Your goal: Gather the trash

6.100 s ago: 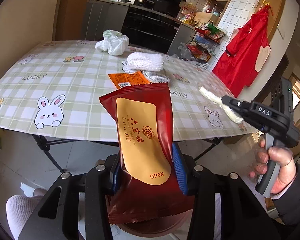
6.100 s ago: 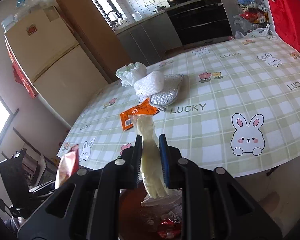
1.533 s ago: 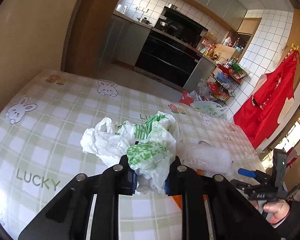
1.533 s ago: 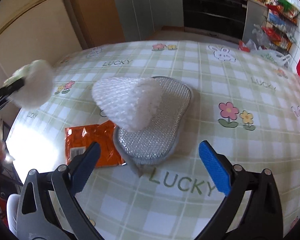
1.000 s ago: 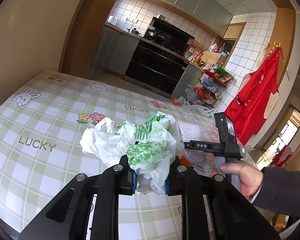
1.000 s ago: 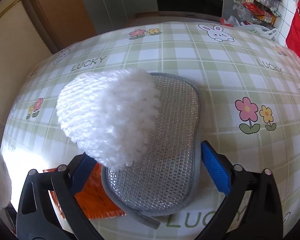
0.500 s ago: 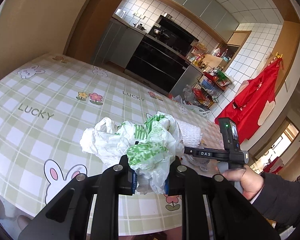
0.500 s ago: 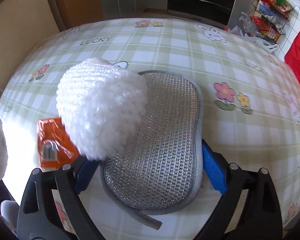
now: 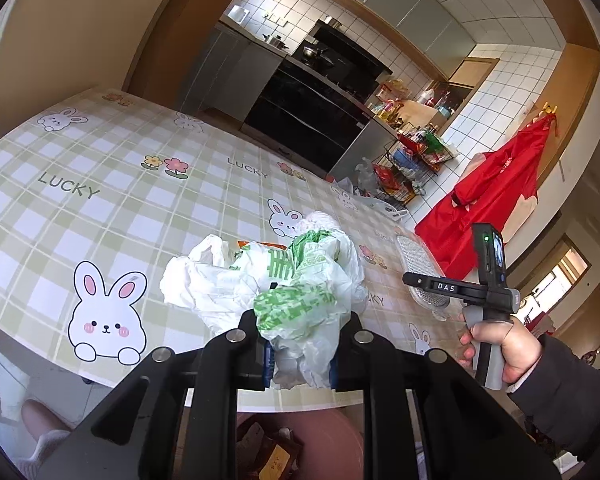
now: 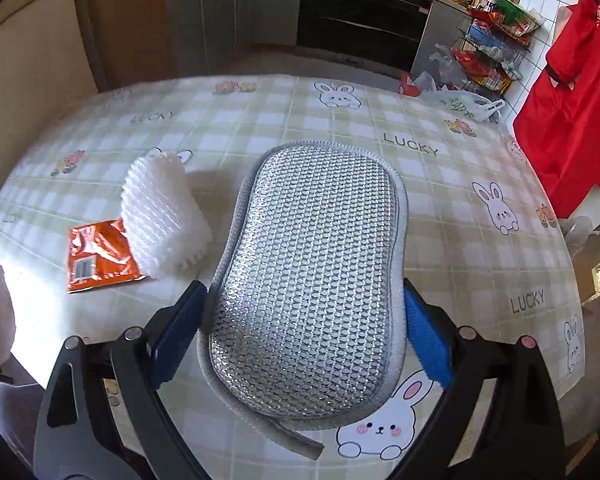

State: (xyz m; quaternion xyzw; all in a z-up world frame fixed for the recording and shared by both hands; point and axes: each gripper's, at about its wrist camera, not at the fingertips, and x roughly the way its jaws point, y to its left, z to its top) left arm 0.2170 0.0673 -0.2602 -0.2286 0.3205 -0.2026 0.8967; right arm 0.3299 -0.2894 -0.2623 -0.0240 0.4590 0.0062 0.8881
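My left gripper (image 9: 298, 360) is shut on a crumpled white and green plastic bag (image 9: 288, 288), held above the table's near edge and over a brown trash bin (image 9: 320, 436) below. My right gripper (image 10: 300, 332) is wide, its blue pads on both sides of a silver mesh sponge pad (image 10: 312, 264) and touching its edges; the pad looks lifted toward the camera. A white foam net (image 10: 162, 216) lies on the table to its left, partly on an orange wrapper (image 10: 96, 256). The right gripper also shows in the left wrist view (image 9: 408, 278) with the silver pad (image 9: 420, 276).
The table (image 10: 440, 208) has a green checked cloth with rabbits and "LUCKY" print. A red garment (image 9: 496, 204) hangs at the right. A wire rack (image 10: 488, 64) and plastic bags stand on the floor beyond the table. The bin holds wrappers.
My left gripper has drawn back with the bag to over the bin. My right gripper has closed in on the silver pad; the foam net has slid off it onto the table.
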